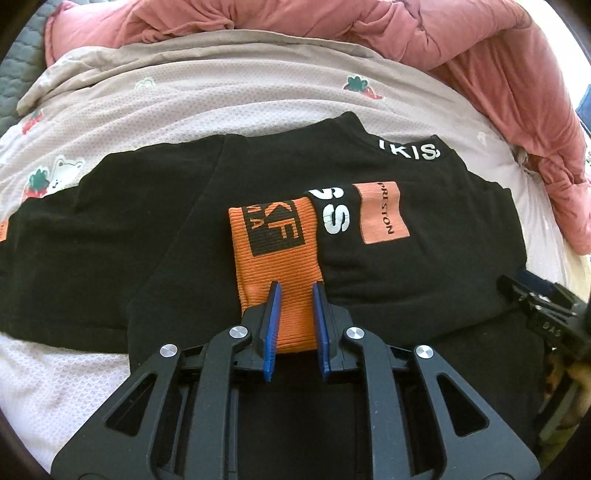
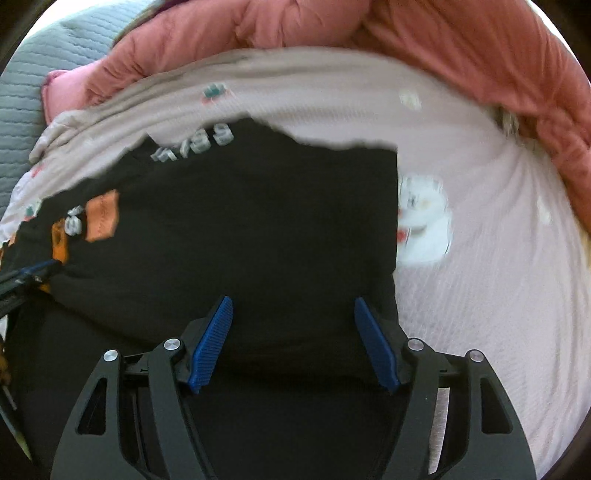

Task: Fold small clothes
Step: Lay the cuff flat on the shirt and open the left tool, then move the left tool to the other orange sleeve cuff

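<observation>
A small black shirt (image 1: 147,221) with white letters and an orange patch (image 1: 382,212) lies flat on the bed, one sleeve folded across its chest. That sleeve's orange ribbed cuff (image 1: 273,236) lies right under my left gripper (image 1: 296,285). The jaws stand a narrow gap apart, and the cuff shows flat between them, not pinched. In the blurred right wrist view, my right gripper (image 2: 292,300) is wide open over the black shirt (image 2: 258,221) near its right edge, with nothing between the fingers. The right gripper's body (image 1: 535,306) shows at the left view's right edge.
The shirt rests on a pale pink bedsheet (image 1: 184,103) printed with strawberries and bears. A bunched pink quilt (image 1: 369,29) lines the far and right sides. A grey quilted cover (image 2: 22,92) lies at the far left. Bare sheet (image 2: 480,295) extends right of the shirt.
</observation>
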`<state>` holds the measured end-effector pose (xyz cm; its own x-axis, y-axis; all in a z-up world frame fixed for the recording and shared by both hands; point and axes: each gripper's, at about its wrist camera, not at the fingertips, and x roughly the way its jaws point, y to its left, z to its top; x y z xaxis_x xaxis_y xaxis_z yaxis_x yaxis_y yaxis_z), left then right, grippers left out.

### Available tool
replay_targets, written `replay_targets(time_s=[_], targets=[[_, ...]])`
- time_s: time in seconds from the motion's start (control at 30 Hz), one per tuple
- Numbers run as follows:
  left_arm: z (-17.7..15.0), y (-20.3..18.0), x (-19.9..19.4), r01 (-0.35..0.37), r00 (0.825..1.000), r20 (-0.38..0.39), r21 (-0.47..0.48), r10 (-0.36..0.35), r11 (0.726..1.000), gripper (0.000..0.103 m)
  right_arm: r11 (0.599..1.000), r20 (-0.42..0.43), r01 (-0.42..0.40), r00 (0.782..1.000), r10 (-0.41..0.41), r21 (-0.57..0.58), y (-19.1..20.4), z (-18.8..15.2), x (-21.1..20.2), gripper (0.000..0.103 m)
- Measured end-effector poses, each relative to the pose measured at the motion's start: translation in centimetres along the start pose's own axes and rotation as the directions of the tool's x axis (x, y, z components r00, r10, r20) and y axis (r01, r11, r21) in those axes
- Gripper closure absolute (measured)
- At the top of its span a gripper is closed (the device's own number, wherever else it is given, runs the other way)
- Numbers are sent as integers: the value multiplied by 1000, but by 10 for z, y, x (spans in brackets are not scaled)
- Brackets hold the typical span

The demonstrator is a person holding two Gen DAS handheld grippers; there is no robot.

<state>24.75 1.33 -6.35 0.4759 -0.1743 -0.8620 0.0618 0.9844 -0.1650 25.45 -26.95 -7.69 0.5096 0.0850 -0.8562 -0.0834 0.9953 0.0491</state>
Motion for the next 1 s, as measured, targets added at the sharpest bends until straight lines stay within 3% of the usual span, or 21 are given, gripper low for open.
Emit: replay_targets(time_s=[0.23, 0.33, 0.5, 0.63, 0.73, 1.0], targets=[[1, 0, -6, -10, 1000, 10, 7, 10, 1000, 83, 1000, 39, -26, 999, 26, 7, 6, -1, -18, 36], [0, 0, -14, -17, 1000, 23, 11, 17, 1000, 77, 999, 72, -35, 997, 34, 16, 8, -4, -32, 24], [1, 5, -29, -10, 999, 53, 4, 10, 1000, 69, 998, 88, -61, 994, 58, 26, 11, -7, -46, 23], [2, 14, -45, -31, 995, 96, -5, 31, 1000, 52, 997, 101, -79, 992, 77, 17, 21, -3, -55, 23], [3, 28, -58, -55, 990, 129, -33, 58, 998, 45, 996, 124, -87, 989, 86, 1, 31, 0, -65, 11], [2, 68, -82, -92, 976, 185, -139, 117, 986, 25, 990, 155, -118, 979, 129, -80, 72, 10, -81, 11]])
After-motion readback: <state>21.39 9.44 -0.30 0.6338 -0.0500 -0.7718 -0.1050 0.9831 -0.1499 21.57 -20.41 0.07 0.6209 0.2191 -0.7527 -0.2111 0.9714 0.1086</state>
